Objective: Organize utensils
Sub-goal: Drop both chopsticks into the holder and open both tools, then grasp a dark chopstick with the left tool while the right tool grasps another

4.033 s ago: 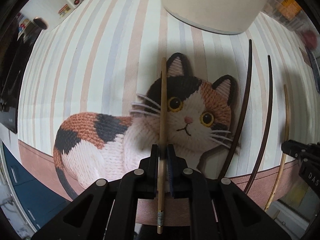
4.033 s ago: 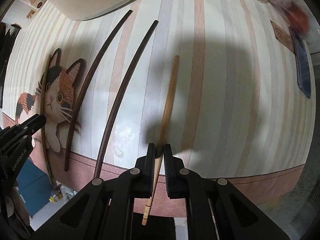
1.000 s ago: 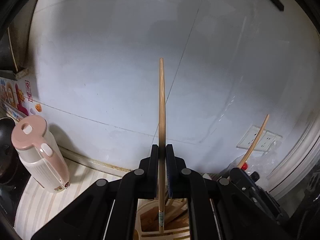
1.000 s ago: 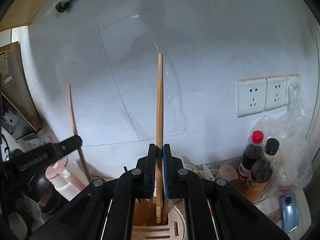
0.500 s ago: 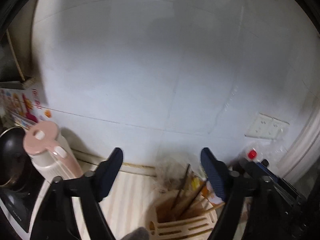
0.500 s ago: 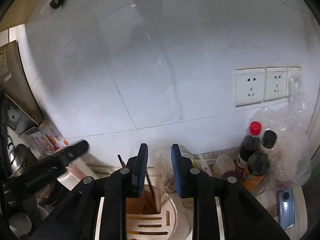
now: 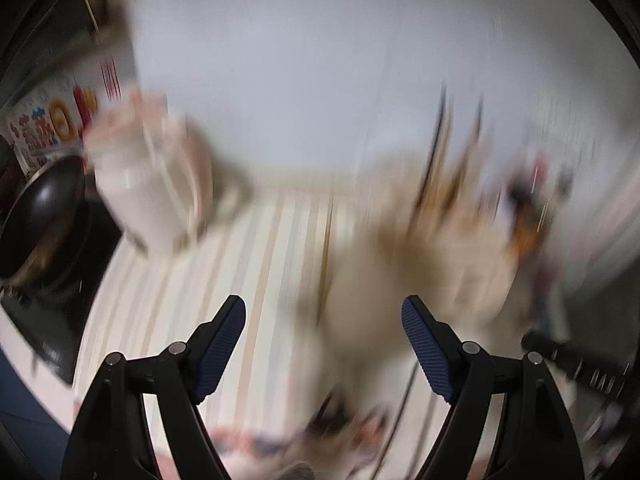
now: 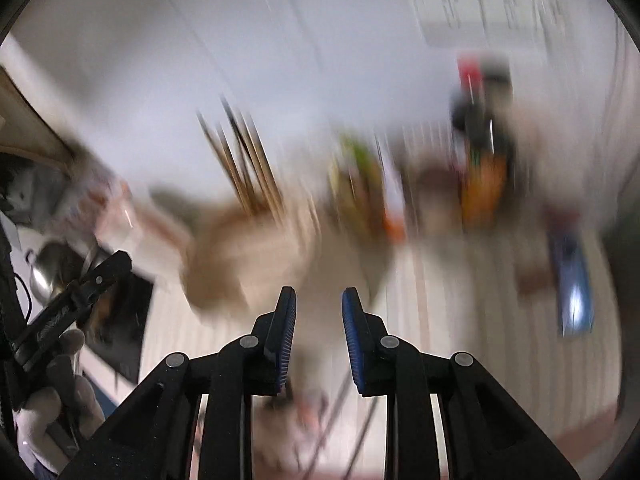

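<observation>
Left wrist view, heavily blurred: left gripper, jaws spread wide, nothing between the blue pads; jaws have just been opening; striped mat beneath, running to the far wall; pale utensil holder at right of centre, far of the fingertips, outline smeared; chopsticks standing upright in it, dark and tan sticks rising against the white wall; pink-and-white kettle at far left on the mat; black pan at the left edge; bottles at far right, indistinct; black bar of the other gripper at the lower right edge. Right wrist view, also blurred: right gripper, jaws parted a little, a narrow gap with nothing in it; jaws have just been opening; utensil holder left of centre, just far of the fingertips; chopsticks fanned upright in its top; bottles at far right near wall sockets; blue object flat at right, kind not discernible; dark thin sticks lying on the mat near the fingers, blurred.
</observation>
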{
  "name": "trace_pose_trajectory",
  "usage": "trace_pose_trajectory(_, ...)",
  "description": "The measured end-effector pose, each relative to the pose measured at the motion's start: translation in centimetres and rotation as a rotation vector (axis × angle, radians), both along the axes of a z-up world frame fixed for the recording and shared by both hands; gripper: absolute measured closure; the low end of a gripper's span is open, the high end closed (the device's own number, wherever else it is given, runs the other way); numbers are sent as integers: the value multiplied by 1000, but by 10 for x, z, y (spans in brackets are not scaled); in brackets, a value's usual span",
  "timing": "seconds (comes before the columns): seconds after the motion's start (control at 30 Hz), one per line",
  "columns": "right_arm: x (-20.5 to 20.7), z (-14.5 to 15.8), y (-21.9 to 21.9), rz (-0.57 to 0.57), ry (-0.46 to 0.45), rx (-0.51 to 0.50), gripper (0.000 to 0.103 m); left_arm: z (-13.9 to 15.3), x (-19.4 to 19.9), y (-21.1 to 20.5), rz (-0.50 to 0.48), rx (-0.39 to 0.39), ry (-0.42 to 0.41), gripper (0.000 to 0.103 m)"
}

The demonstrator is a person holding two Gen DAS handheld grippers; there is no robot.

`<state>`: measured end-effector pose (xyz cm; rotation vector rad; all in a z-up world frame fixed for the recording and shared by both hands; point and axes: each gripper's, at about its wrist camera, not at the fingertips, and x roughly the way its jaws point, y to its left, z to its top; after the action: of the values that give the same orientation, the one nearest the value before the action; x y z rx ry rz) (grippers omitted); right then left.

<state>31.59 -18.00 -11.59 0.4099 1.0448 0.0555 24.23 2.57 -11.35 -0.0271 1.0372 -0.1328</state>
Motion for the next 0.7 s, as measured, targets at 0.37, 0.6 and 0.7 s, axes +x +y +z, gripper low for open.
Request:
trace_pose_trajectory(0.37,-42,-196,46,51,459,-100,81,-138,-53,-23,-54,99,310,24)
trace_pose_trajectory(0.6,-64,-194,4,35,508,-208,98,-158,-58,-94,-268,95,387,25)
trace_pose_trajectory(0.7,-71,-193,-21,20,530,-224,98,-174,-58,-120,-328,157,417,36)
